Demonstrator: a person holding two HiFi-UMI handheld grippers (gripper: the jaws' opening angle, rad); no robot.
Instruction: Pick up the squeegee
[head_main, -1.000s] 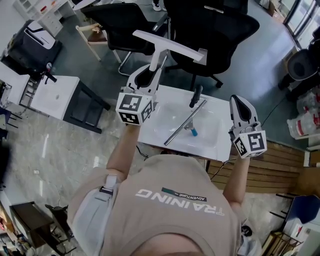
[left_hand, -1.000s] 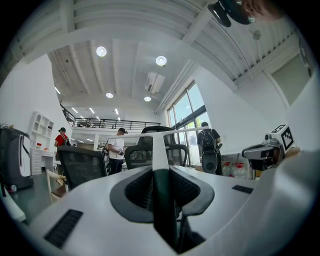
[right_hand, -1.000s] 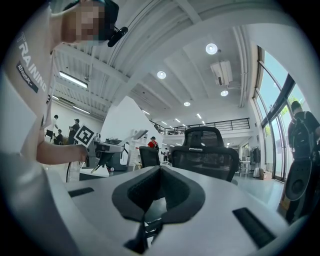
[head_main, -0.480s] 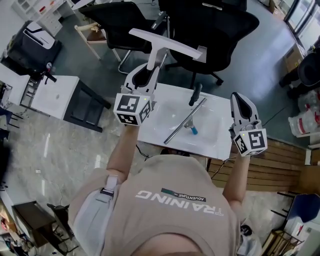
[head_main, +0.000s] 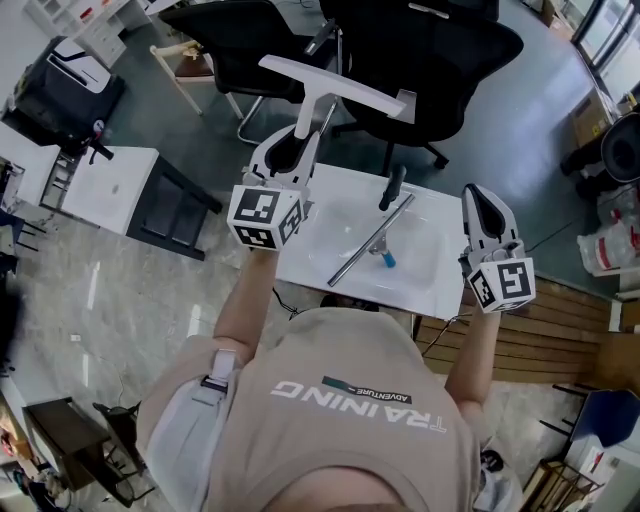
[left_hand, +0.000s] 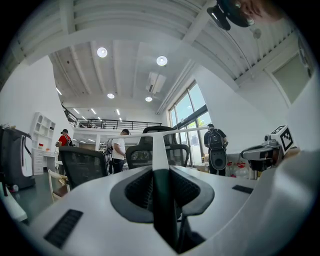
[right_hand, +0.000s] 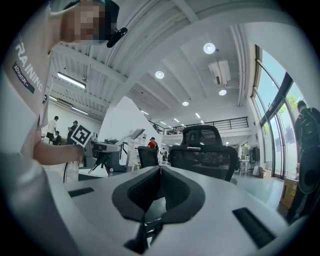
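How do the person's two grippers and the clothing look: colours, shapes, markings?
The left gripper and the right gripper are white shells that taper to the tip, with black pads inside. Each carries a white cube printed with black square markers. The person wears a tan short-sleeved T-shirt with white lettering.

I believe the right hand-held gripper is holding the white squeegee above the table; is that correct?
Not quite: it is the left hand-held gripper that is holding the white squeegee above the table, as the head view shows.
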